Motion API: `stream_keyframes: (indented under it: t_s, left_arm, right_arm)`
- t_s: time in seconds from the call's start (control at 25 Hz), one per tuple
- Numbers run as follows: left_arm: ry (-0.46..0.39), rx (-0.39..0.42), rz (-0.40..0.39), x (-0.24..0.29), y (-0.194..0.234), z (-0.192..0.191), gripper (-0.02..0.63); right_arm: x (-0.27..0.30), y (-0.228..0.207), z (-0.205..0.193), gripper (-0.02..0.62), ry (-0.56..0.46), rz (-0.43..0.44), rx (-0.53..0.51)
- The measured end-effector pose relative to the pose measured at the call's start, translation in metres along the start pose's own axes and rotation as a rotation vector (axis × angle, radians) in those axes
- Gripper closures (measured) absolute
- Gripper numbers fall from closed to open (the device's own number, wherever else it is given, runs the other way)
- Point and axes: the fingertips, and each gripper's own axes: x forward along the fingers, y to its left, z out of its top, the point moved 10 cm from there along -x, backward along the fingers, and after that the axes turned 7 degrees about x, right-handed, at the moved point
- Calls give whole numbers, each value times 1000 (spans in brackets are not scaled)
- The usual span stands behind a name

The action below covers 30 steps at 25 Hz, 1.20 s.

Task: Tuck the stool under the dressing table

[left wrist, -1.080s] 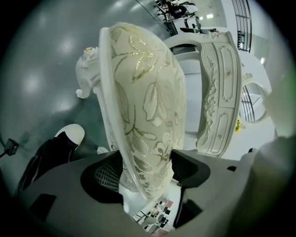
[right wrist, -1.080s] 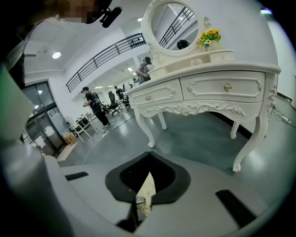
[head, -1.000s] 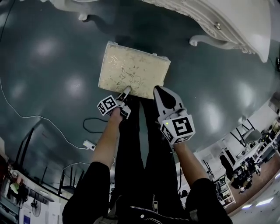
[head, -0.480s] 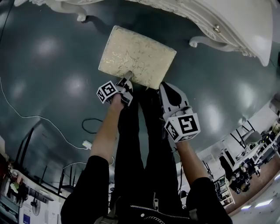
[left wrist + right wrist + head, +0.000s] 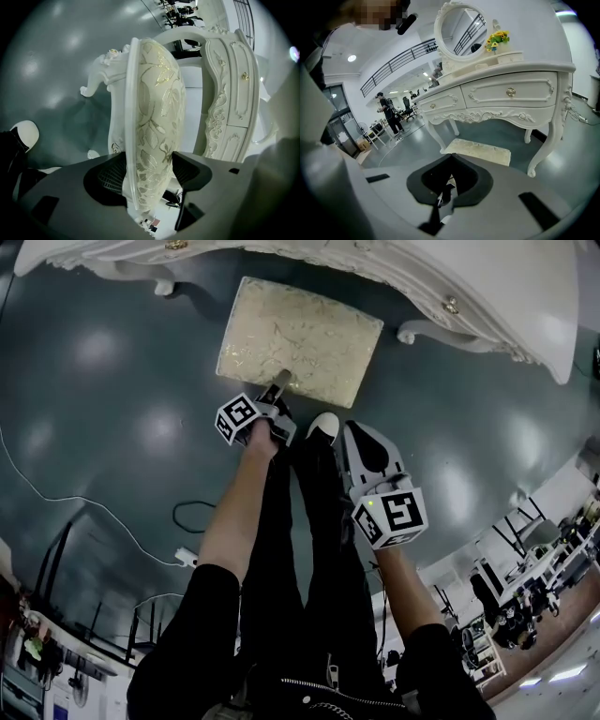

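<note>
Two table legs (image 5: pixel 417 332) flank the stool (image 5: pixel 300 334), your shoe (image 5: pixel 323 425) behind it, left gripper (image 5: pixel 278 385), jaws just closing, pinches its near edge, right gripper (image 5: pixel 356 430) pressed together, empty, just short.

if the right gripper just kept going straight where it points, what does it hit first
Probably the stool: its near edge lies just past the right gripper, short of the dressing table. Depth is unclear, so it could pass under the seat.
</note>
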Motion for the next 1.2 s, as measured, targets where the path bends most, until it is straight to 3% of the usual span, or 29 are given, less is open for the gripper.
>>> stream_keyframes:
  t_s: [0.24,1.2]
  left_arm:
    - [-40,-21,-45,28,-11,1,295]
    - [-159,-35,-219,119,-50,28,325]
  right_arm:
    - [2,-18,3,589,-41,-8,25]
    - [44,-69,24,589,-117,41,-65]
